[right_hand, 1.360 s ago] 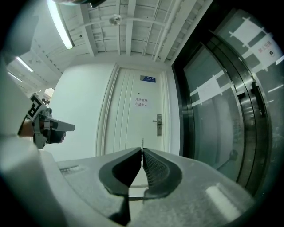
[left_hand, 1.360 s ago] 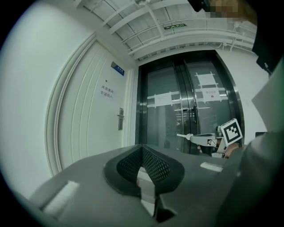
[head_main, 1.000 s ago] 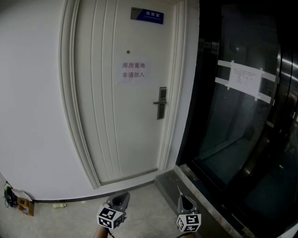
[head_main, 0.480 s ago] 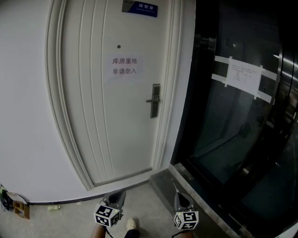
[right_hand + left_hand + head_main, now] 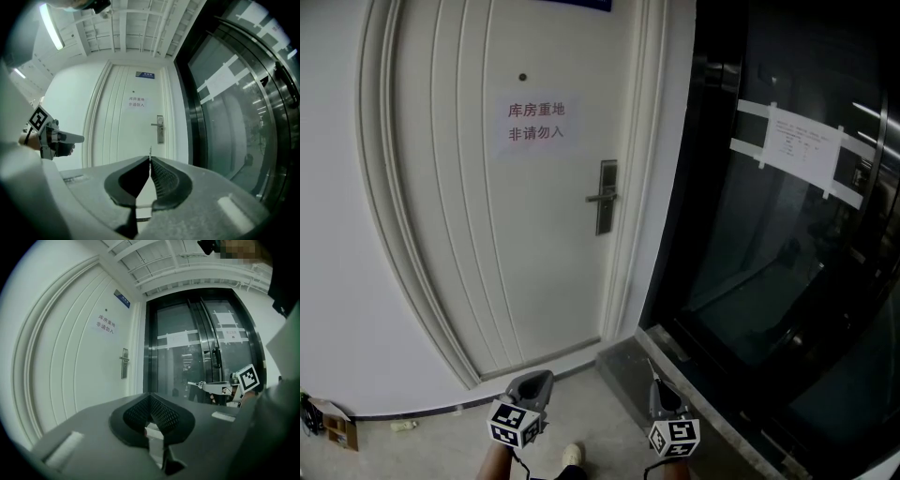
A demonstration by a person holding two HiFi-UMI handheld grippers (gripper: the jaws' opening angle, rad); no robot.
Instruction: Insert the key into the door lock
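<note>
White panelled door (image 5: 487,244), centre-left of head view; silver lever-handle lock plate (image 5: 606,197) at its right edge. Thin metal key (image 5: 150,151) clamped in right claw (image 5: 150,158); left claw (image 5: 150,396) closed, empty.

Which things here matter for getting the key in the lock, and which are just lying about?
For the job: key, held by the right gripper; door lock; white door.
Just about: left gripper, empty; notice on door; taped sheet on glass door; cardboard box.
</note>
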